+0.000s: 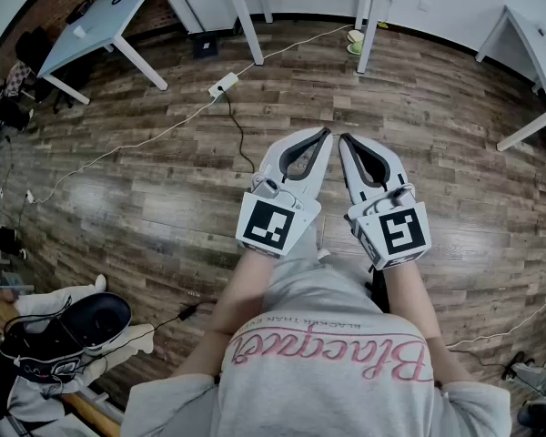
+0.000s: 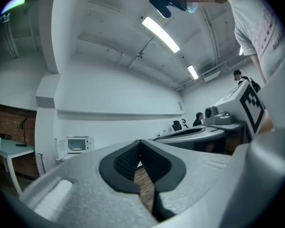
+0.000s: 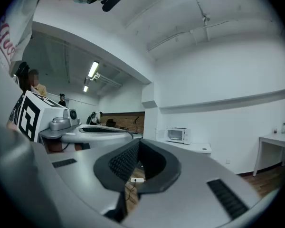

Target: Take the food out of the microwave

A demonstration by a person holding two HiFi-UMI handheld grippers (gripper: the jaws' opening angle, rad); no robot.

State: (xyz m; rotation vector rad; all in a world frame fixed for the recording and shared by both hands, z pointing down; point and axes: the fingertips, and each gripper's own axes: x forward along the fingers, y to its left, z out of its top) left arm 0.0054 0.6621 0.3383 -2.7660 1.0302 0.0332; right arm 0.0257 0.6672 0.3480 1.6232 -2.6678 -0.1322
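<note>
The left gripper (image 1: pixel 325 133) and right gripper (image 1: pixel 344 138) were pressed together, empty; the shirt (image 1: pixel 332 321) carried pink upside-down script.

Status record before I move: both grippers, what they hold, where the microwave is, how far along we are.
left gripper: shut, empty, held level
right gripper: shut, empty, held level
microwave: far off across the room on a white counter, door seems open
food: too small to tell
underfoot: wooden floor
progress: not started, microwave not yet approached
</note>
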